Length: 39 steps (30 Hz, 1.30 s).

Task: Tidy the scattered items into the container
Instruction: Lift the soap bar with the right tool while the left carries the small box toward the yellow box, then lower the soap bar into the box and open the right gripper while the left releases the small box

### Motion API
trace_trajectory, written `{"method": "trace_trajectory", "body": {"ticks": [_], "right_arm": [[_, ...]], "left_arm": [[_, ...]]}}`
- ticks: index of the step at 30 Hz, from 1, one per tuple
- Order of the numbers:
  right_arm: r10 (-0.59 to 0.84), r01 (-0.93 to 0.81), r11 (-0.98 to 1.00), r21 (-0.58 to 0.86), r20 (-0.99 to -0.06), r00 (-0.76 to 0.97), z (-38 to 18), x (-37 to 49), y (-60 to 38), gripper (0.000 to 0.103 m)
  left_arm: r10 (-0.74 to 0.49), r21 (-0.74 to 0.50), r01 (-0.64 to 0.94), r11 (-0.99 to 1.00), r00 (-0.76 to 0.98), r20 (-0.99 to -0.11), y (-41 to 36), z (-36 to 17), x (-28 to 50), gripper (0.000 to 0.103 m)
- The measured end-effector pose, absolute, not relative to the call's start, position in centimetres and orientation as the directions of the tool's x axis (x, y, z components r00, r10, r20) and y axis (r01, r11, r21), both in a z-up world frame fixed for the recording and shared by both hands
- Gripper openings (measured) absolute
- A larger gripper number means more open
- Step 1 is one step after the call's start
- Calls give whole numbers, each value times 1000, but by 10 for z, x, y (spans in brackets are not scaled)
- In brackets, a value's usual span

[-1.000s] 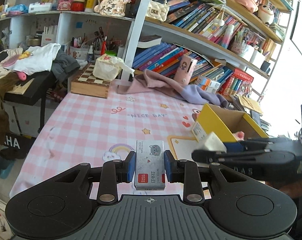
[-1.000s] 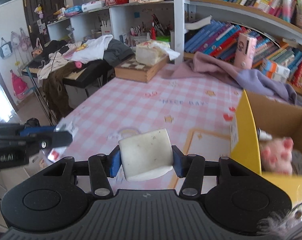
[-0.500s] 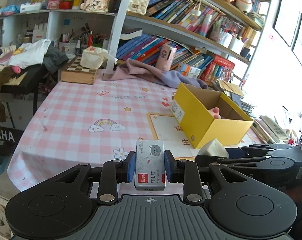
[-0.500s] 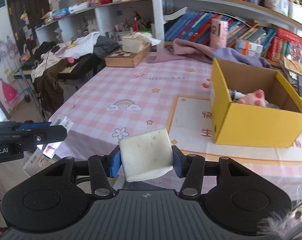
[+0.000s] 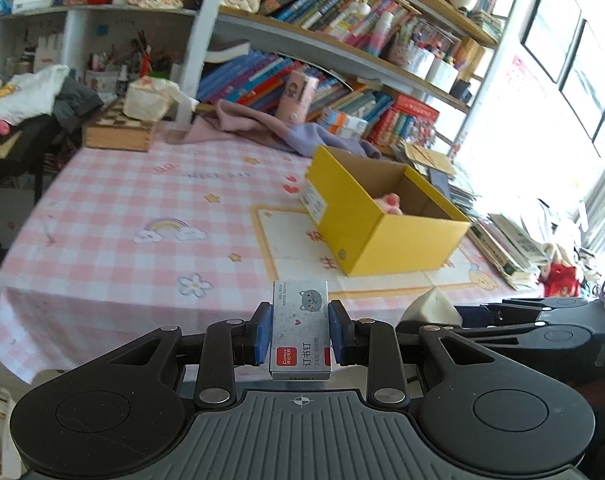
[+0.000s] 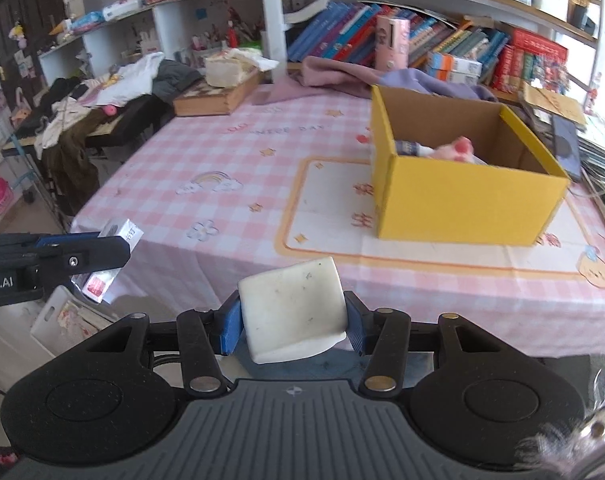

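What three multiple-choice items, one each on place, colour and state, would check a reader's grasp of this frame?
1. Where is the pink plush toy?
A. inside the box
B. on the chessboard
C. in the left gripper

2. What colour is the outside of the cardboard box?
A. blue
B. yellow
C. white

3. What is the right gripper doing?
A. standing open with nothing in it
B. clamped on a pen
C. shut on the white eraser

Key:
1 A, the toy shows above the box's near wall, lying inside it.
2 B, both wrist views show bright yellow outer walls.
3 C, the blue pads press on both sides of the eraser, just as the left gripper is shut on the staple box.
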State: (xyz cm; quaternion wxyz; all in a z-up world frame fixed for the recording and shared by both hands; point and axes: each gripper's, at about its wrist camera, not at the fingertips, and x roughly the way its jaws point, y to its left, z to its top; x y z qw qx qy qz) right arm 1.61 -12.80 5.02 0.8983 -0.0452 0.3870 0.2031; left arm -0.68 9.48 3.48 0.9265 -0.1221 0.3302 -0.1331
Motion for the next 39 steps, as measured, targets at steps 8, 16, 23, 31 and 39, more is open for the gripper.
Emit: {"method": "trace_trajectory", "body": {"ticks": [8,16,23,31,39], "right_arm": [[246,-263,961,91,-719,650,44,6,-176,48],[161,-132,986,97,-725,669,39,4,-225,48],[126,-79,992,99,-724,678,38,16,-252,48],[132,-90,991,97,-704,698,40,55,-266,48],[199,-202,977,65,-615,763,76,128,-279,48]], "left_arm": [[-407,-305,274,912,704,-582,55,32,6,28],[-491,-291,398,870,637,-594,2,27,26,28],[-523,-272,458,846,613,-593,-26,27,43,28],[-535,-265,474,840,643,-548,-38,34,74,28],[-503,-206,466,860,713,-488,-60,59,131,28]]}}
